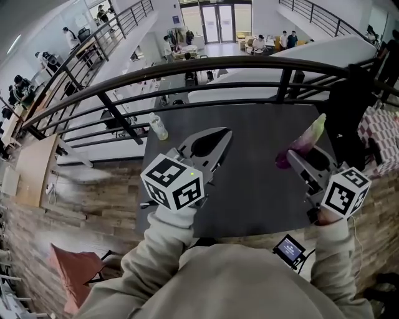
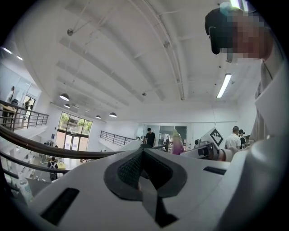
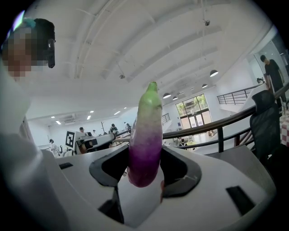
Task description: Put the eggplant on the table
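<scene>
With the eggplant (image 3: 145,135) clamped upright in the right hand-held gripper (image 3: 144,173), lower it gently onto the bench (image 1: 249,193) before opening.

Big open-plan office building, shot from an upper gallery. A black metal railing (image 1: 206,60) runs along the gallery edge, with the lower floor visible beyond it. Down there are desks with seated people (image 1: 259,43) and glass entrance doors (image 1: 217,23). A side gallery on the left has more people at workstations (image 1: 47,61), and a second railing (image 1: 318,14) lines the far side. High white ceiling with round pendant lamps (image 2: 64,97) and strip lights (image 2: 224,85). Wood-plank floor (image 1: 93,193), a dark surface (image 1: 249,168) by the railing, and a black office chair (image 3: 266,126) nearby.
</scene>
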A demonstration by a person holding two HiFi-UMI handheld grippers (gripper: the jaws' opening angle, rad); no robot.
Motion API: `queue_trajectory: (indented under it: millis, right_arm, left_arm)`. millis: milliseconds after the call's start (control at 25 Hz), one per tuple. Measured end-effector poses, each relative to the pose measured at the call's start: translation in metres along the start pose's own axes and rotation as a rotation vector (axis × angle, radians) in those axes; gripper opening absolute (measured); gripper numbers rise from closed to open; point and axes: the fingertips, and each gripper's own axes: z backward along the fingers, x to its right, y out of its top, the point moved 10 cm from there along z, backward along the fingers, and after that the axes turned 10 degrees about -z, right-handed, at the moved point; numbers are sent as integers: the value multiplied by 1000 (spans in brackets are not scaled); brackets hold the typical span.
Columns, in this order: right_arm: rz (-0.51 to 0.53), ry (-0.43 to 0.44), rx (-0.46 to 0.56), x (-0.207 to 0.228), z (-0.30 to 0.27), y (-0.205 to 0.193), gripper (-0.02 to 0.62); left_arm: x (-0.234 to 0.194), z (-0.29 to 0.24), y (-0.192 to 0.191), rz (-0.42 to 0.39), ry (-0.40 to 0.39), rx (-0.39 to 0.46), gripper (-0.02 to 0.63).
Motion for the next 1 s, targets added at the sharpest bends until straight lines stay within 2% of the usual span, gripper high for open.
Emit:
queue_trajectory:
  millis: [480, 640, 1000]
  right_arm:
    - [-3, -52, -4, 6, -29, 12, 229]
    - [-3, -62, -32, -2, -58, 23, 229]
    - [-13, -135, -64, 1, -106, 22, 229]
  left_arm:
    - [-38, -26, -9, 20, -60, 1, 3]
    - [-67, -29, -7, 39, -70, -6, 3]
    - [-109, -10, -38, 49, -77, -64, 2]
